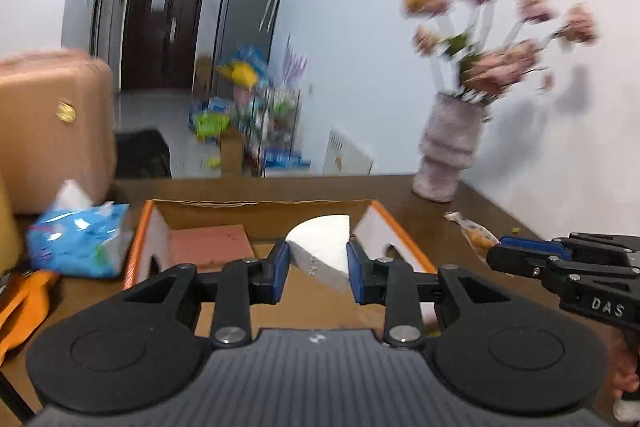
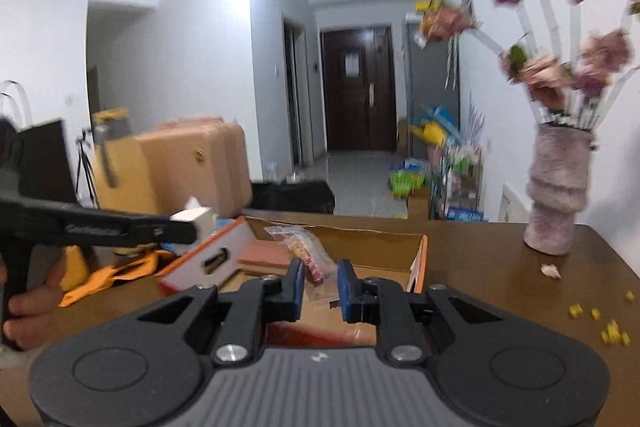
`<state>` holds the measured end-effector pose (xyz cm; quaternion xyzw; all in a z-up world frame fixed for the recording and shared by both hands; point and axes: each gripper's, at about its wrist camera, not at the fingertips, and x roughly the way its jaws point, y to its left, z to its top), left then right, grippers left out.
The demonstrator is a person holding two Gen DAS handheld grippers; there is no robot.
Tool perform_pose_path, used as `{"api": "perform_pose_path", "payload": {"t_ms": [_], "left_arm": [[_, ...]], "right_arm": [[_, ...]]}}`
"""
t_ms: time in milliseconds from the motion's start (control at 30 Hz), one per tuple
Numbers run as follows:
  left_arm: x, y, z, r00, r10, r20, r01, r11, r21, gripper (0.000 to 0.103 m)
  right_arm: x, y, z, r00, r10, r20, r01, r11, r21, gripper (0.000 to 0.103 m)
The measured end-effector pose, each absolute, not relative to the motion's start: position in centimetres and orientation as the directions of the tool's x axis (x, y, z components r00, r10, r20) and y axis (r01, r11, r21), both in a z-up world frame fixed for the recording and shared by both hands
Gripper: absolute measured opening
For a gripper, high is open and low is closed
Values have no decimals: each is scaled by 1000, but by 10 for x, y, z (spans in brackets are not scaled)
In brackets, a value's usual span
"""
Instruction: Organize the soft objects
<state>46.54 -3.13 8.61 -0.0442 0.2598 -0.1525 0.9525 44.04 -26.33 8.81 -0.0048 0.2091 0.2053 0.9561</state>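
My left gripper point(image 1: 318, 251) is shut on a white foam wedge point(image 1: 320, 233), held above an open cardboard box point(image 1: 260, 205) with orange edges. A pink sponge point(image 1: 208, 247) lies inside the box at its left. At the right of the left wrist view, my right gripper point(image 1: 495, 254) pinches a clear snack packet point(image 1: 472, 233). The right wrist view shows that right gripper point(image 2: 318, 271) shut on the packet point(image 2: 308, 253) over the box point(image 2: 418, 259), with the pink sponge point(image 2: 264, 253) below. At the left there, the left gripper point(image 2: 194, 227) carries the foam piece point(image 2: 198, 217).
A fuzzy pink vase of flowers point(image 1: 448, 155) point(image 2: 556, 195) stands at the back right of the brown table. A blue tissue pack point(image 1: 80, 241) and an orange bag point(image 1: 20, 299) lie left of the box, with a pink suitcase point(image 1: 52, 123) behind. Yellow crumbs point(image 2: 612, 331) dot the right side.
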Motion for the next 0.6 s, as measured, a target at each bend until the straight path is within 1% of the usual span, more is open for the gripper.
{"api": "perform_pose_path", "payload": {"t_ms": [67,167,233,267,300,367,400,467,500,533,567,600], "left_arm": [[522,-37,72,791,-287,-540,231,958,-170,31],[591,-35,41,719,-301,-626,190,952,-241,31],[619,-39,24,701,-283,-655,186,959,-215,33],[629,-40,17,699,-267,-664,179,963,-200,37],[638,-40,11,701,-250,-668,168,968,-186,46],[651,-39,1,694,-243,-678,170,970,-174,48],[657,-38,-2,685,-250,-684,178,968,-176,49],[663,-30,-5,671,-248,-699,155,969,-194,51],[664,-25,-5,671,-259,-695,158,965,-208,55],[663,-21,-4,675,-273,-686,167,962,-218,58],[661,-17,-2,683,-281,-674,176,959,-222,66],[659,-15,2,692,-281,-665,183,959,-216,68]], "right_arm": [[496,-245,82,795,372,-479,-392,918,63,17],[566,-221,62,748,327,-577,-366,929,52,17],[610,-212,43,712,305,-632,-322,942,91,17],[629,-210,33,689,308,-656,-300,945,128,17],[646,-207,24,665,309,-680,-278,947,159,17],[671,-203,7,616,315,-722,-242,948,206,18],[679,-203,0,602,321,-731,-230,947,226,20],[692,-201,-9,581,337,-741,-202,941,270,21],[695,-201,-12,570,348,-745,-199,938,286,25],[695,-203,-14,571,360,-737,-200,933,301,33],[694,-205,-14,578,367,-729,-199,929,311,38],[692,-208,-13,583,376,-721,-200,926,321,44]]}}
